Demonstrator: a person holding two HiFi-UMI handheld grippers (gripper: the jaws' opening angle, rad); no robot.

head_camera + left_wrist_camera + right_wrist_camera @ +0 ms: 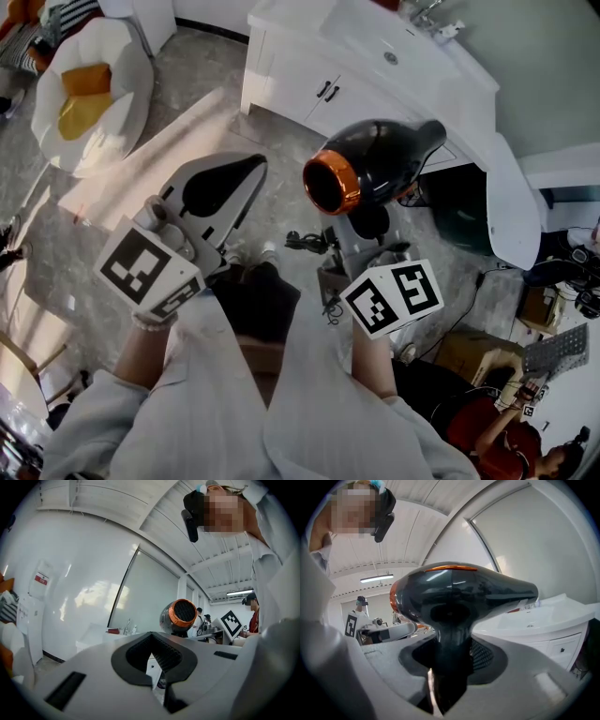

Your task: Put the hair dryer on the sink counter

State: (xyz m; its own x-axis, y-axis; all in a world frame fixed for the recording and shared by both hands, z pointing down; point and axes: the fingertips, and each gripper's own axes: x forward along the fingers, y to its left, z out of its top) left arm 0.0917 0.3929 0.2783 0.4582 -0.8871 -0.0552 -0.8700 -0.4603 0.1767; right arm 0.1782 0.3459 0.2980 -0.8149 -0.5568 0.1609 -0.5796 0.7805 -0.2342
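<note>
White sink counter (pixel 281 21) lies far right. I have the black hair dryer (pixel 380 159), orange-nosed, in the air just in front of it, my right gripper (pixel 367 230) clenched on its handle. My left gripper (pixel 246 172) is closed, empty.

Hair dryer (pixel 375 164): glossy black body, orange ring round the wide grilled end. In the air at frame centre, handle down, gripped by the right claw (pixel 368 230). Wide end faces lower left, narrow end upper right. Sink desk (pixel 464 70): white, upper right, apart from the dryer.
</note>
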